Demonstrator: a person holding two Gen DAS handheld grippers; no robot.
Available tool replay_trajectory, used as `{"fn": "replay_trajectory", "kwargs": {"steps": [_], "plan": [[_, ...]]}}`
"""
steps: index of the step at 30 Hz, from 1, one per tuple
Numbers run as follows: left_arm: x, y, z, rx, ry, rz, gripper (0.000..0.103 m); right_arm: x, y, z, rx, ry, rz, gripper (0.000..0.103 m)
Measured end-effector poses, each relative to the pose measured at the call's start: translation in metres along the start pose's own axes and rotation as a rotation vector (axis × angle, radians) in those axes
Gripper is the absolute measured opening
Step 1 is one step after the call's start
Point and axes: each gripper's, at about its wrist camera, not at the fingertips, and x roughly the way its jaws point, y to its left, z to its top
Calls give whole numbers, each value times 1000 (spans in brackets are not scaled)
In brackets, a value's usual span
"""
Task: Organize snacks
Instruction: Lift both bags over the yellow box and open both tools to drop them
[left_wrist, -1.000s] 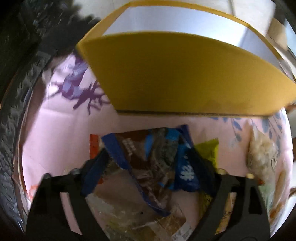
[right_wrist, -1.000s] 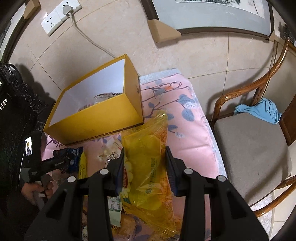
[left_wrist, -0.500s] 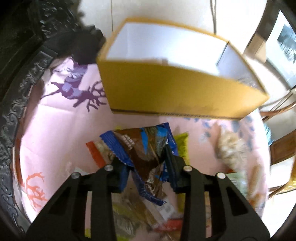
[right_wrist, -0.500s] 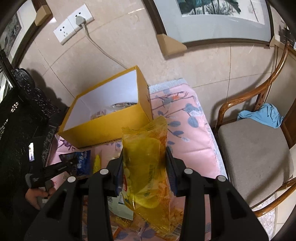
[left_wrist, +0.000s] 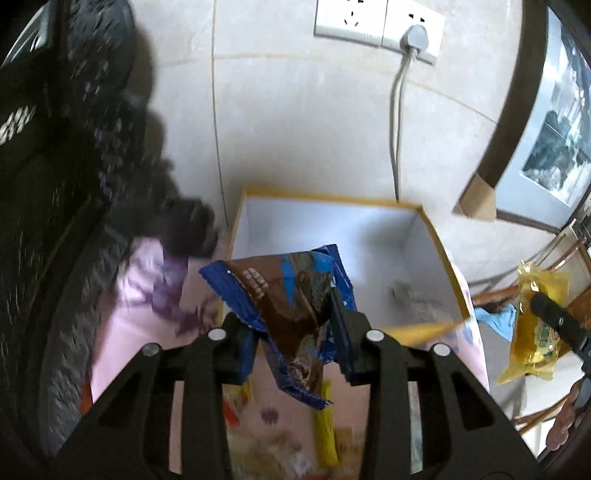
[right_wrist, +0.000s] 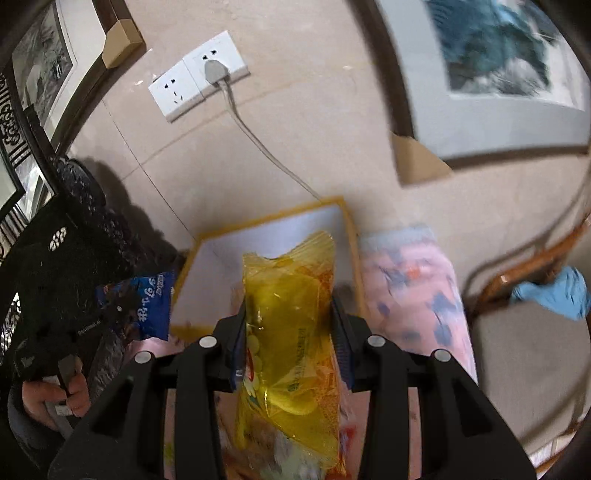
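While my left tongs (left_wrist: 291, 332) pinch the crumpled blue-and-brown snack packet (left_wrist: 291, 291) and my right tongs (right_wrist: 288, 332) clamp the yellow snack bag (right_wrist: 291, 314) above the bench, either slick wrapper could slip before reaching the yellow box (left_wrist: 439, 258) beyond.

left gripper (left_wrist: 293, 325) clamped on blue packet (left_wrist: 291, 295), right gripper (right_wrist: 290, 332) clamped on yellow bag (right_wrist: 288, 317), both angled down

Pink floral-print cloth (right_wrist: 410, 288) covers the surface; yellow cardboard box (left_wrist: 439, 254) sits on it, blurred snack packets (left_wrist: 325, 432) scattered nearer.
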Motion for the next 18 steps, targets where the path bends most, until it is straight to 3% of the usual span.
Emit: {"fn": "replay_trajectory", "kwargs": {"steps": [7,11,13,14,15,16,17,18], "plan": [[47,1,29,2,7,26,35,65,13,59,-9,28,-4,39],[60,2,34,10,16,33,35,86,14,65,-16,49,-20,39],[63,3,33,4,16,30,40,94,13,67,-13,53,-35,41],[63,3,33,9,4,34,49,98,12,67,-14,56,-46,48],[62,2,32,21,-16,50,85,101,12,68,-17,65,-54,77],[59,1,31,27,-48,96,101,106,9,67,-13,74,-88,91],[55,0,29,25,-92,136,101,105,8,65,-8,68,-107,102],[52,0,28,29,-118,147,101,104,5,63,-3,56,-124,102]]}}
